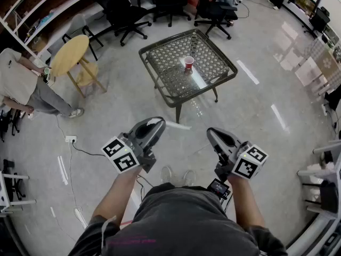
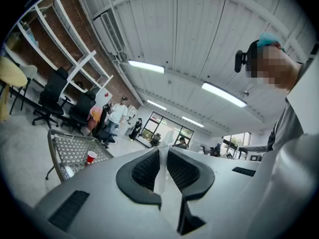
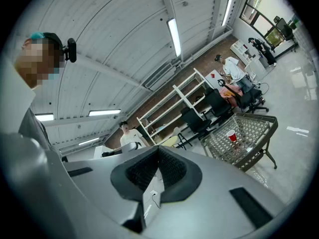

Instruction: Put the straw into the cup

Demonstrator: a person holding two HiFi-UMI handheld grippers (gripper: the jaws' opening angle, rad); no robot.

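Note:
Far ahead in the head view, a red cup (image 1: 188, 63) stands upright on a metal mesh table (image 1: 170, 52). My left gripper (image 1: 159, 122) is shut on a white straw (image 1: 178, 126), which sticks out to the right over the floor. In the left gripper view the straw (image 2: 161, 176) runs up between the dark pads of the left gripper (image 2: 163, 151), with the cup (image 2: 91, 157) small at the left. My right gripper (image 1: 211, 134) is held level beside the left one. Its jaws meet at the tips with nothing between them (image 3: 158, 150), and the cup (image 3: 232, 135) shows at the right.
A round wooden table (image 1: 69, 55) and a person (image 1: 21, 84) are at the left. Black office chairs (image 1: 125, 9) stand behind the mesh table. A power strip (image 1: 70, 139) with a cable lies on the floor at my left. White racks (image 1: 325, 169) line the right edge.

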